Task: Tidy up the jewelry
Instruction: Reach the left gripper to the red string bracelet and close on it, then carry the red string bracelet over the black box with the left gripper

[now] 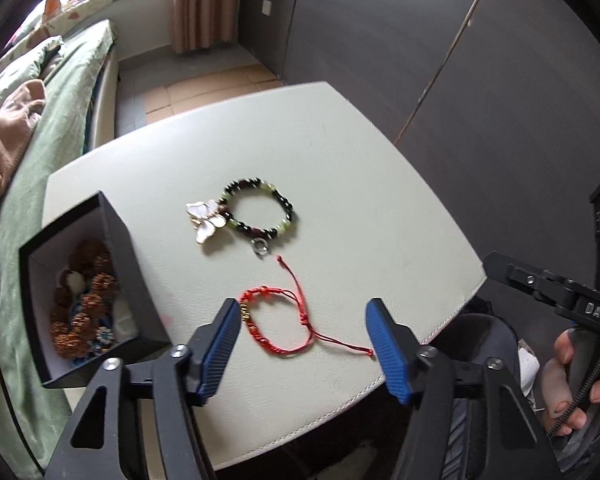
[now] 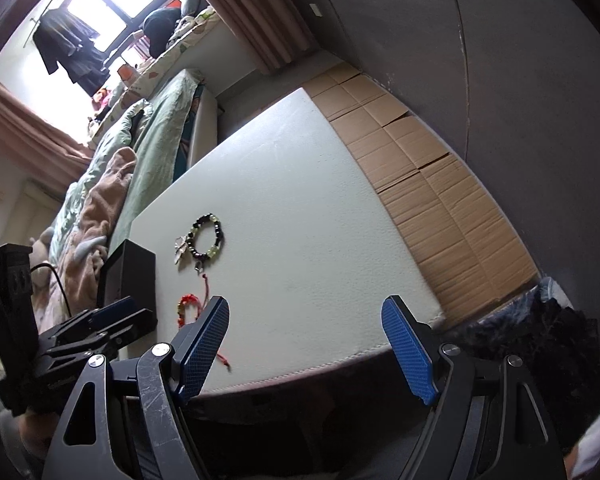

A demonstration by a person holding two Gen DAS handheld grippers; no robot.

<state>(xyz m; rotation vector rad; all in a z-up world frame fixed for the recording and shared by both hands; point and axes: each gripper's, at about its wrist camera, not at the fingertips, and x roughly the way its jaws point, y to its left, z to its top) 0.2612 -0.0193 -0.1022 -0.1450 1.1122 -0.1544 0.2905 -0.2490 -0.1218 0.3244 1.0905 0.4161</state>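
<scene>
Left claw [image 1: 302,344] is hovering half-open, empty, astride the red cord bracelet [image 1: 276,324] lying on the counter [image 1: 360,200]: light, limp, likely best pinched at its braided band; right claw [image 2: 306,344] is gaping empty.

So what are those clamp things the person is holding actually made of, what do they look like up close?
Each is a black frame of angular arms joined by silver bolts. The left gripper and the right gripper both end in two flat fingers faced with ribbed blue pads. Seen from the left camera, the right one's body carries white letters "DAS" and a coiled black cable running past the person's hand.
</scene>
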